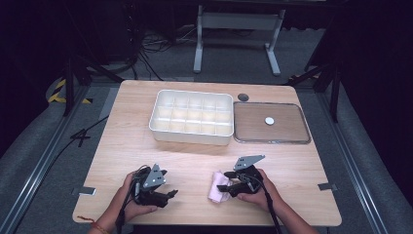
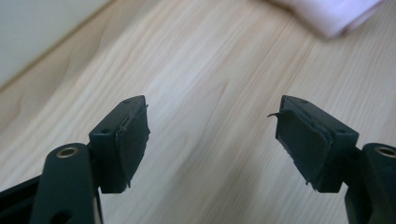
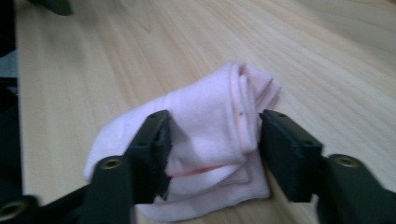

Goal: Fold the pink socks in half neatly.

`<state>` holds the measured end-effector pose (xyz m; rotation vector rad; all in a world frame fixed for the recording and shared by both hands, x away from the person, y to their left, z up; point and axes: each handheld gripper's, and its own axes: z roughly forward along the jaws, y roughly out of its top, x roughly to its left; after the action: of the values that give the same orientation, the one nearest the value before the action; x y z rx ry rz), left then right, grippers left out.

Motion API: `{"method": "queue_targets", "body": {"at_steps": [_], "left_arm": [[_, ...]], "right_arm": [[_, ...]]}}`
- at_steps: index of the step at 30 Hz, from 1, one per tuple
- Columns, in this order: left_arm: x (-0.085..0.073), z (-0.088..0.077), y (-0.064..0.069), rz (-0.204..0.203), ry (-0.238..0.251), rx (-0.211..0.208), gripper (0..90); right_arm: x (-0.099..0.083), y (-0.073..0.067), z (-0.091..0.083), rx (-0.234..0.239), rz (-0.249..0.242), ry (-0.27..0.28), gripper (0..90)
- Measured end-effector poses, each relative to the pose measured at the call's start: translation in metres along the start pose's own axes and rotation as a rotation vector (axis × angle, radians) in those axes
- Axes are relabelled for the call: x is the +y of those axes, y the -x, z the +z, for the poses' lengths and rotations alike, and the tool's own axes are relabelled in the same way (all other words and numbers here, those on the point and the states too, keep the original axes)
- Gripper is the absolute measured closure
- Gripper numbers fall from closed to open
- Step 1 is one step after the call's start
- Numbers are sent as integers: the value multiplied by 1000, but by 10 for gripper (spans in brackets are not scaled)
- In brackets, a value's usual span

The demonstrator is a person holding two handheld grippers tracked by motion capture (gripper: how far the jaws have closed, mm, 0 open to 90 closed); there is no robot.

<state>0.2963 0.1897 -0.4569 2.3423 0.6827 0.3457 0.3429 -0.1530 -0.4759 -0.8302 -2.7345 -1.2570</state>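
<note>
Low over wooden table, right hand-held gripper clamps pink sock; left hand-held gripper gapes empty.

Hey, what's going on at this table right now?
A person works two hand-held grippers at a wooden table. The right gripper has its jaws around a folded pink cloth lying near the front edge. The left gripper is open over bare wood, holding nothing. A white divided tray sits farther back.

The folded sock lies near the table's front edge, with the divided box behind it and the tray right of the box.
</note>
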Motion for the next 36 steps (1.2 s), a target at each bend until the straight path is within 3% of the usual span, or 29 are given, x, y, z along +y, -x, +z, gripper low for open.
{"method": "queue_targets", "body": {"at_steps": [4,7,13,17,28,36], "left_arm": [[-19,0,-13,-63,-43,13,247],[-24,4,-19,-103,-36,-10,237],[-23,9,-19,-97,-21,-9,175],[-28,11,-19,-110,20,-2,146],[-27,13,-21,-119,22,1,111],[-27,13,-21,-120,22,0,109]], "right_arm": [[3,-2,2,23,8,-24,539],[3,-1,2,42,14,-25,595],[4,-3,1,48,-12,-28,671],[5,-5,0,38,-25,-24,703],[6,-13,-12,-5,-84,26,712],[6,-11,-24,-31,-93,70,712]]}}
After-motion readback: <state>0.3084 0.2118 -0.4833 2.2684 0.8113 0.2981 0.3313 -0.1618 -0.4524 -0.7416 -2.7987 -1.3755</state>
